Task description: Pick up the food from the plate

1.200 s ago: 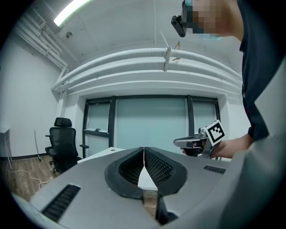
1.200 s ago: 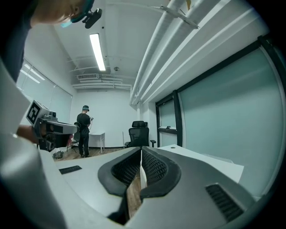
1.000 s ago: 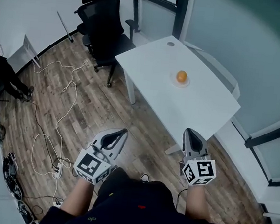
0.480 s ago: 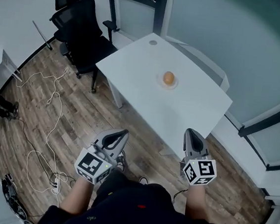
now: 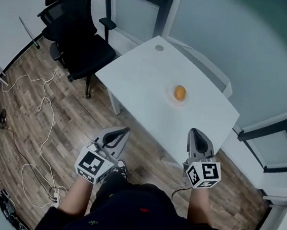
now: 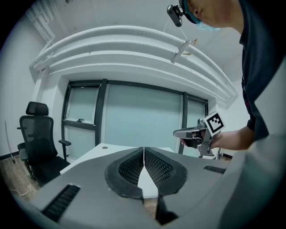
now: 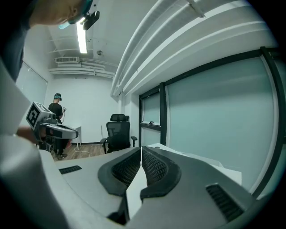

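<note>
An orange round piece of food (image 5: 180, 93) rests on a small white plate (image 5: 172, 100) on the white table (image 5: 147, 81), seen in the head view. My left gripper (image 5: 127, 130) hangs over the wooden floor, short of the table's near edge, jaws shut and empty. My right gripper (image 5: 193, 132) hovers by the table's near right edge, jaws shut with nothing between them. In the left gripper view the shut left gripper (image 6: 143, 149) points at the table (image 6: 111, 150), with the right gripper (image 6: 176, 133) off to the right. The right gripper view shows the shut right gripper (image 7: 141, 148); the food is hidden there.
A black office chair (image 5: 80, 39) stands left of the table. White cables (image 5: 37, 106) trail over the wooden floor. Glass partitions with dark frames (image 5: 165, 7) run behind the table. A second person (image 7: 56, 107) stands far back in the right gripper view.
The head view has shifted: the table and plate sit closer and more central, the chair has slid left. Both grippers keep about the same place and stay shut.
</note>
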Demonstrator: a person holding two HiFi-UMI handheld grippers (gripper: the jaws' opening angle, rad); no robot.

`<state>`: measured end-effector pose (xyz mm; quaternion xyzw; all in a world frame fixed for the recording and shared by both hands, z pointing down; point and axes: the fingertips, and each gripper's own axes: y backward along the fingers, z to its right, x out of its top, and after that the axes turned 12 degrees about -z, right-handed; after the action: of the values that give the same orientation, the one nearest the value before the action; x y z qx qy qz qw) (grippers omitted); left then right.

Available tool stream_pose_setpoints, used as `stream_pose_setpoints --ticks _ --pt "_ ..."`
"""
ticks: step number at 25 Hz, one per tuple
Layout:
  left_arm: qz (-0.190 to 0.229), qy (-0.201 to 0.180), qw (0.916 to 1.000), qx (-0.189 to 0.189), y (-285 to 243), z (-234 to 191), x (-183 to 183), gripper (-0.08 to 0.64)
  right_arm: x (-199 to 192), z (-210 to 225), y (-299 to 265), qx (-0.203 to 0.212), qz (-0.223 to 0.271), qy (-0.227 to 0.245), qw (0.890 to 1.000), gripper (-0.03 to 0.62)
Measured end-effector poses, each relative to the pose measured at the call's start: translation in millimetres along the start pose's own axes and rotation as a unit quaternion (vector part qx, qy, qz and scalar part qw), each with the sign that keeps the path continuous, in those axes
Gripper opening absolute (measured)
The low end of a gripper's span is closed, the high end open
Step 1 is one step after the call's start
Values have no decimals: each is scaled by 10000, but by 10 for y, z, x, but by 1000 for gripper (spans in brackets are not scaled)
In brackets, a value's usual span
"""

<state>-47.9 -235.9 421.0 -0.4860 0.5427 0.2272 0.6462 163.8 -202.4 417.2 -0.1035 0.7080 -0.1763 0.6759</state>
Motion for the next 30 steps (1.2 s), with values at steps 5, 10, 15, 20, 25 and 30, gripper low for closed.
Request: stream_pose_setpoints --ticks 5,10,15,20,25,30 --pt "-4 -54 9995 -320 -129 -520 61 23 163 -157 -324 -289 -80 10 9995 25" --pt "-33 -97 9978 -658 -355 -719 95 23 95 -124 -537 -528 -260 -162 9981 25" --pt "-35 -196 9964 -819 -672 -879 250 23 160 65 -747 -646 -278 -198 9973 25" --pt "-94 -226 9959 -866 -1069 -915 379 23 157 440 -957 -682 -266 -323 9968 25" --pt "-234 -367 9961 -770 -1555 -924 598 23 179 936 -1263 -558 -220 -505 9969 25" --pt "-302 -262 9974 -602 -2019 -1020 812 23 -8 1294 -1641 -223 -369 -764 9961 25"
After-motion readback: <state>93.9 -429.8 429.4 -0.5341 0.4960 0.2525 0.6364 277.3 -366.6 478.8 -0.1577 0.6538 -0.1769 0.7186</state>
